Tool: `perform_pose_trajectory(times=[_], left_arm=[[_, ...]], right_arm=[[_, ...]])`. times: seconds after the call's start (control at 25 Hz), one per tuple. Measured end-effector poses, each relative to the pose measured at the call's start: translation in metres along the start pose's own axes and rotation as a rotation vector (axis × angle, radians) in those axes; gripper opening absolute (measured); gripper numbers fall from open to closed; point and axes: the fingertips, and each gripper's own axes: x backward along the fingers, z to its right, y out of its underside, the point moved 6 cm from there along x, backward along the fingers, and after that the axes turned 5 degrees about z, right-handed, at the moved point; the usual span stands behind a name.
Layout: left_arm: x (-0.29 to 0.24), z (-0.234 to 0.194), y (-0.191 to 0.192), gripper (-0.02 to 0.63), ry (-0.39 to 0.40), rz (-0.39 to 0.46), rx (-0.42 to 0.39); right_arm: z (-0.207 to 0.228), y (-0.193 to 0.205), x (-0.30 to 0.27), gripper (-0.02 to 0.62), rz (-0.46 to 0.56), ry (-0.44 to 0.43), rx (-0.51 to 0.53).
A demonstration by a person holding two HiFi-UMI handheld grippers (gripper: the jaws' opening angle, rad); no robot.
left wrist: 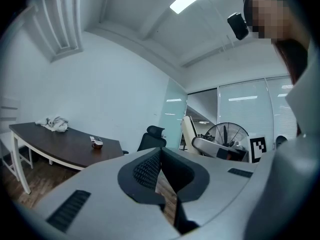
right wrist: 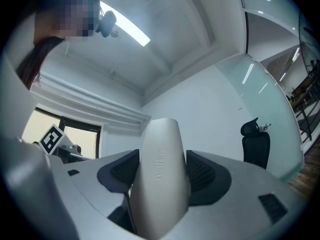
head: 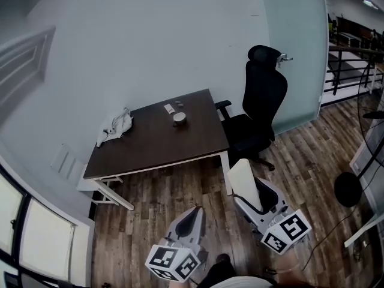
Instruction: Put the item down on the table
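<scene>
Right gripper [right wrist: 161,170] clamps a cream, rounded oblong item [right wrist: 160,194] upright between its jaws, over the wood floor [head: 180,200] and well apart from the dark table [head: 150,149]. Left gripper [left wrist: 160,160] has its jaws pressed together with nothing between them. On the table stands a small bowl [head: 179,118], its contents too small to tell, near a crumpled cloth [head: 117,126].

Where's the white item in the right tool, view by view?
Head view: white item lower right of centre, upright in the right tool.
Left gripper view: item right of centre, in the distance.
Right gripper view: item bottom centre, between the jaws.
Shared landmark: black office chair.
</scene>
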Motion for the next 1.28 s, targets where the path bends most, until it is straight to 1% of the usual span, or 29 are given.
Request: perform_pose_trajectory(times=[0.44, 0.6, 0.92, 1.12, 1.28], left_arm=[[-0.043, -0.105, -0.033, 0.018, 0.023, 0.023, 0.003], [-0.052, -0.133, -0.045, 0.018, 0.032, 0.021, 0.006], [-0.068, -0.169, -0.047, 0.018, 0.055, 0.018, 0.033], [-0.089, -0.181, -0.042, 0.018, 0.072, 0.011, 0.043], [-0.114, -0.194, -0.044, 0.018, 0.073, 0.007, 0.04]], right_arm=[[0.007, 0.02, -0.119, 0.298, -0.008, 0.01, 0.02], [0.006, 0.027, -0.149, 0.298, -0.01, 0.025, 0.03], [0.006, 0.043, -0.185, 0.298, -0.036, 0.048, 0.045], [0.018, 0.048, -0.203, 0.298, -0.033, 0.049, 0.049], [0.036, 0.052, -0.224, 0.298, -0.032, 0.044, 0.054]])
